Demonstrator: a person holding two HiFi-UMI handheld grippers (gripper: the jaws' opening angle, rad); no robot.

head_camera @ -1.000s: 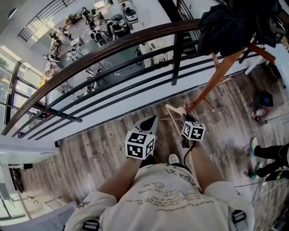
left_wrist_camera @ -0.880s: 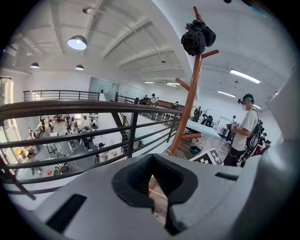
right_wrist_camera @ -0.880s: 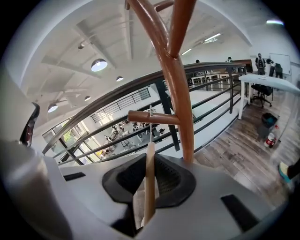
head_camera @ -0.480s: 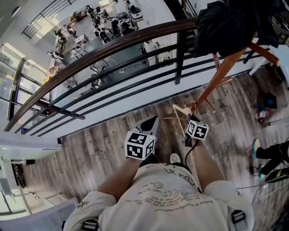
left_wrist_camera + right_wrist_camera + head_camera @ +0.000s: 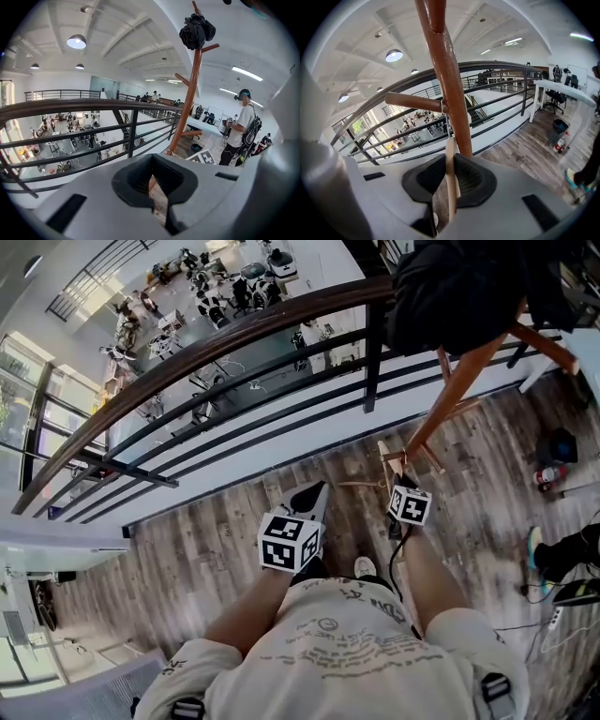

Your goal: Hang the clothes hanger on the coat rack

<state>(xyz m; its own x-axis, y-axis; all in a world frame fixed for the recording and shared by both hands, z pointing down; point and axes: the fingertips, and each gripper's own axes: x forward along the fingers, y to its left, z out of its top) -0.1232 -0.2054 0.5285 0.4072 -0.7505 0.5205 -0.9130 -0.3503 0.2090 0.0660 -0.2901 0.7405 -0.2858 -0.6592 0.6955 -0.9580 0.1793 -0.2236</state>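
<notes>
Forearms reached forward and down from the person's pale shirt, side by side over the wooden floor near the railing. The left claw was held level, its jaws drawn together to a thin slit with nothing between them. The right claw pointed at the foot of the rack and gripped the hanger edge-on by its pale wooden body. The hanger's wire hook rose to a side peg just beside the rack's pole; whether it sat over the peg could not be told. Black clothes hung at the top of the rack. Each claw carried a marker cube with black-and-white squares. Print on the shirt was too blurred to read.
</notes>
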